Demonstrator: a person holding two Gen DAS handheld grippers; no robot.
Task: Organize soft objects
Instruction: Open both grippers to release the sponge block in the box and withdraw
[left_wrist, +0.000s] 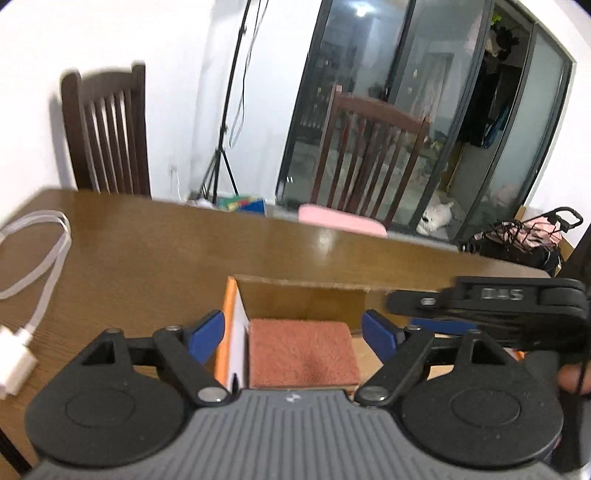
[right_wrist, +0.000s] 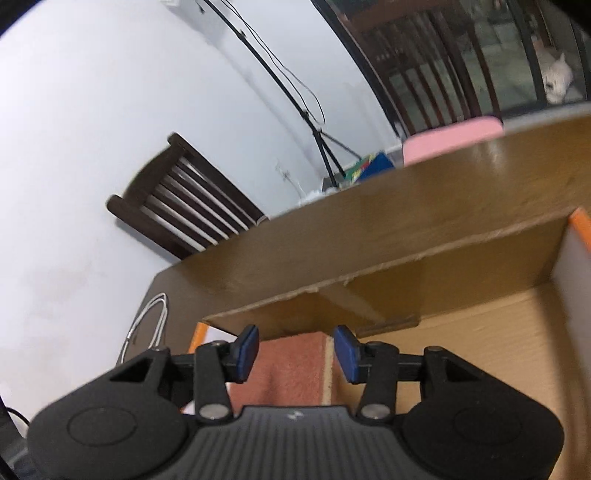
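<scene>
A reddish-brown sponge with a tan underside lies flat inside a cardboard box, against its white, orange-rimmed left wall. My left gripper hovers over the sponge, open, its blue pads standing wide on either side without touching it. In the right wrist view the same sponge shows below my right gripper, which is open with small gaps between the pads and the sponge. The box wall rises just ahead. In the left wrist view the right gripper reaches in from the right over the box.
The box sits on a brown wooden table. A white cable with a plug lies at the left. Two wooden chairs stand behind the table, one with a pink cushion. A person's fingers show at the right edge.
</scene>
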